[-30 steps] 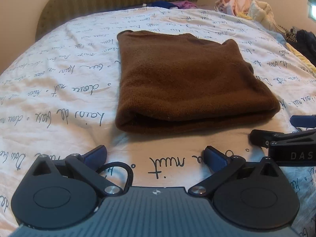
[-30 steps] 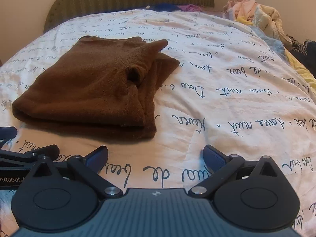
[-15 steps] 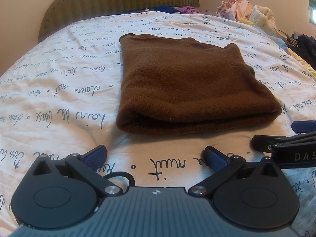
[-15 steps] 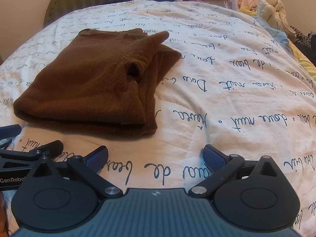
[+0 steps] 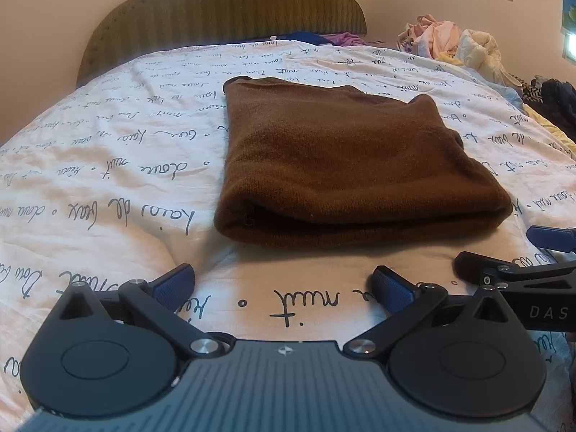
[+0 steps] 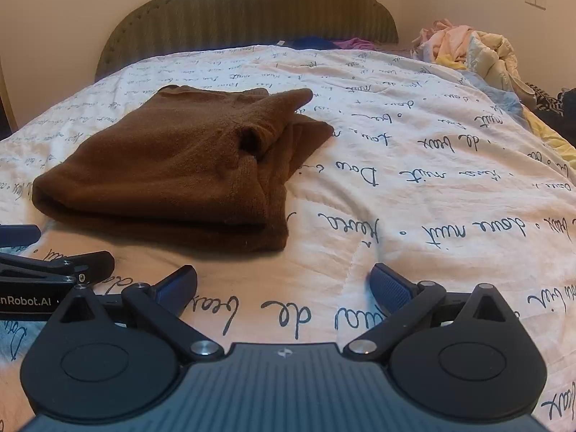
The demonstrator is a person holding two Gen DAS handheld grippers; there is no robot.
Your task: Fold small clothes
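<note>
Left gripper [image 5: 282,286] & right gripper [image 6: 284,284]: fingers spread, nothing held, both just short of the folded brown sweater [image 5: 345,158] mid-bed on the script-print duvet [image 5: 108,187]. Fold looks done; next prob. move it aside, fetch another from pile [image 6: 468,46].

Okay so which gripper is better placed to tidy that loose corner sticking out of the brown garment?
Probably the right gripper. The brown garment's messy corner sits on its side, ahead and open to it. The left gripper faces the neat folded edge. Both are open and empty.
</note>
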